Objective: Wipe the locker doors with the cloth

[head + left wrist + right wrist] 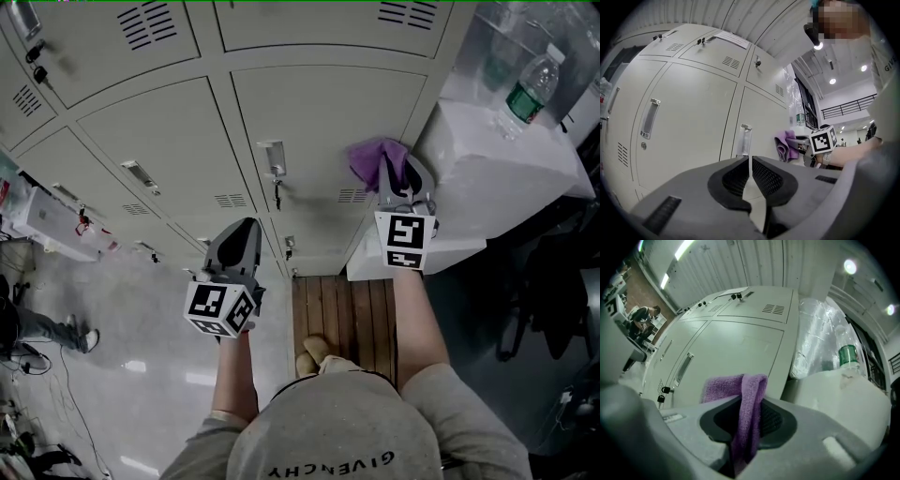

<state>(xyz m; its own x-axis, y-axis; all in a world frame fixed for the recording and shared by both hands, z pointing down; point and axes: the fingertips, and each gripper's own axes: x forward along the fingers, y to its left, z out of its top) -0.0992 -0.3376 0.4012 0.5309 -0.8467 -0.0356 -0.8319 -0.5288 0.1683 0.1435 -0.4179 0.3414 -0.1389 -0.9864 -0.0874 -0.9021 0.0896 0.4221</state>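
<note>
Cloth (pixel 368 159) clenched in right claw (pixel 401 176) near locker door (pixel 323 117) edge, left claw (pixel 240 231) pinched together, empty

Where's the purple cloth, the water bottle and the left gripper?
cloth (pixel 373 159): head view, on its bunched top.
bottle (pixel 523 98): head view, on its green label.
left gripper (pixel 750 161): left gripper view, midway between its fingertips.

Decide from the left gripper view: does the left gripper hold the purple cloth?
No, the left gripper is shut on nothing, while the purple cloth is clamped in the right gripper beside it.
</note>
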